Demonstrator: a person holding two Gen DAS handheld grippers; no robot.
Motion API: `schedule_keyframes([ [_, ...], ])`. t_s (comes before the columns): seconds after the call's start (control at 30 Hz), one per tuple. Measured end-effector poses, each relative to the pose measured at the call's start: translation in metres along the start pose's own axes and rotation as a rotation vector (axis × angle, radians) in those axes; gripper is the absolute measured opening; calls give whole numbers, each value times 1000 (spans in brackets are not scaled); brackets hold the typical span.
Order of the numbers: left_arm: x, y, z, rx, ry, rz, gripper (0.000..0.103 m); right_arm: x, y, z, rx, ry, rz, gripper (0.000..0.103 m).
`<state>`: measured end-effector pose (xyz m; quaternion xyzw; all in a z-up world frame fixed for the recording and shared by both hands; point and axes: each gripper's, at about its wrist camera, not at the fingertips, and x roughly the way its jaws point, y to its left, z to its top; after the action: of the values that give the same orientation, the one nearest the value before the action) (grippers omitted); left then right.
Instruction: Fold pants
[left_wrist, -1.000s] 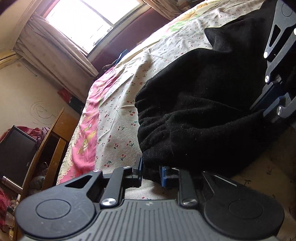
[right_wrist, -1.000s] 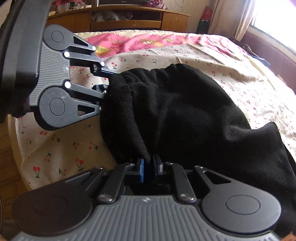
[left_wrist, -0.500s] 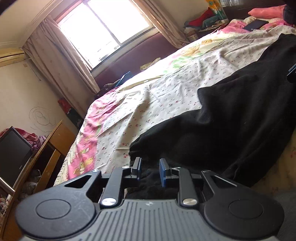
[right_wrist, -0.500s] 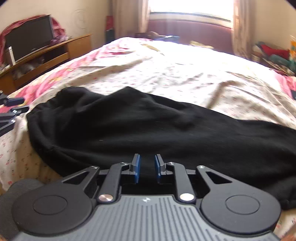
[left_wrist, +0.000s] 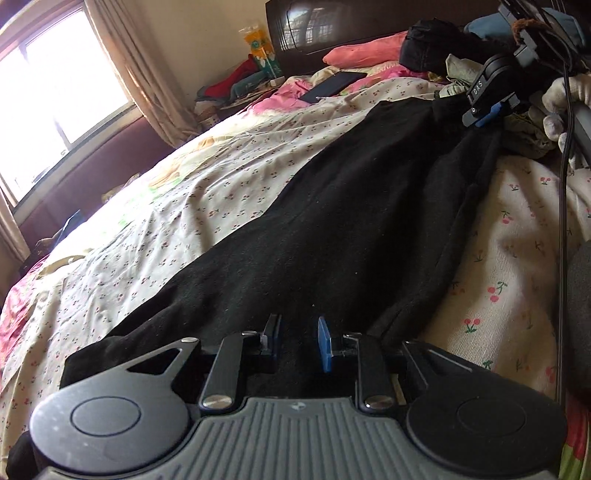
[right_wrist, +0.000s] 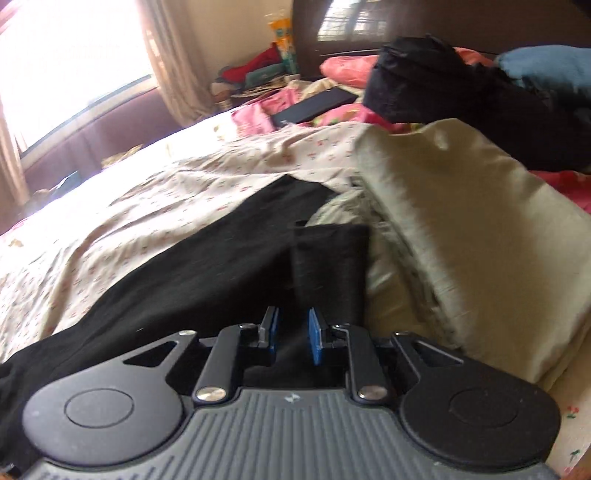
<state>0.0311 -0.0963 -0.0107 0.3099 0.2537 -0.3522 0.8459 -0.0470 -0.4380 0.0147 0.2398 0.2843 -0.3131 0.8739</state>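
The black pants (left_wrist: 332, 236) lie stretched lengthwise on the cherry-print bedsheet (left_wrist: 207, 184). My left gripper (left_wrist: 297, 341) is open, its blue-padded fingers just above the near end of the pants, holding nothing. My right gripper (right_wrist: 292, 334) is open over the far part of the pants (right_wrist: 207, 273), near the leg cuff (right_wrist: 330, 266). The right gripper also shows in the left wrist view (left_wrist: 491, 99), held by a gloved hand at the far end of the pants.
An olive-green folded garment (right_wrist: 461, 236) lies right of the cuff. A black clothes pile (right_wrist: 461, 99) and pink pillow (left_wrist: 365, 53) sit by the dark headboard. A dark phone (left_wrist: 334, 86) lies on the bed. A window (left_wrist: 55, 74) with curtains is at left.
Both grippers let go of the pants' waistband and opened. The pants now lie flat and stretched out. The right gripper moved away to the far leg end; both views swung toward the headboard.
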Motion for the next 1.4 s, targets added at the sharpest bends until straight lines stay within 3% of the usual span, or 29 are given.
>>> schedule_keyframes([
  [0.03, 4, -4, 5, 5, 9, -7, 38, 7, -19, 4, 67, 3, -1, 0],
  [0.13, 14, -8, 13, 4, 33, -18, 38, 19, -45, 3, 154, 23, 70, 0],
  [0.23, 22, -14, 20, 17, 41, -16, 38, 10, -24, -5, 14, 0, 50, 3],
  [0.27, 24, -16, 23, 20, 43, -16, 38, 3, -18, -8, -5, -23, 81, 12],
  [0.3, 27, -17, 26, 21, 43, -17, 38, -1, -16, -8, 8, -34, 114, 12],
  [0.47, 36, -19, 36, 20, 32, -11, 38, 5, -15, 4, 160, -37, 256, 12],
  [0.63, 45, -22, 39, 9, 30, -15, 38, 59, -18, 6, 336, 72, 238, 13],
  [0.87, 46, -19, 37, -3, 17, -30, 38, 87, -28, 11, 563, -8, 328, 13],
  [1.1, 52, -19, 37, -8, 8, -35, 39, 93, -21, 15, 508, -15, 325, 12],
  [1.17, 52, -20, 39, -13, 7, -40, 39, 102, -20, 15, 506, 3, 334, 19],
  [1.3, 54, -20, 40, -12, 10, -40, 39, 112, -9, 22, 458, 13, 333, 19],
  [1.4, 55, -20, 40, -13, 11, -40, 39, 101, -18, 27, 516, -23, 390, 19],
])
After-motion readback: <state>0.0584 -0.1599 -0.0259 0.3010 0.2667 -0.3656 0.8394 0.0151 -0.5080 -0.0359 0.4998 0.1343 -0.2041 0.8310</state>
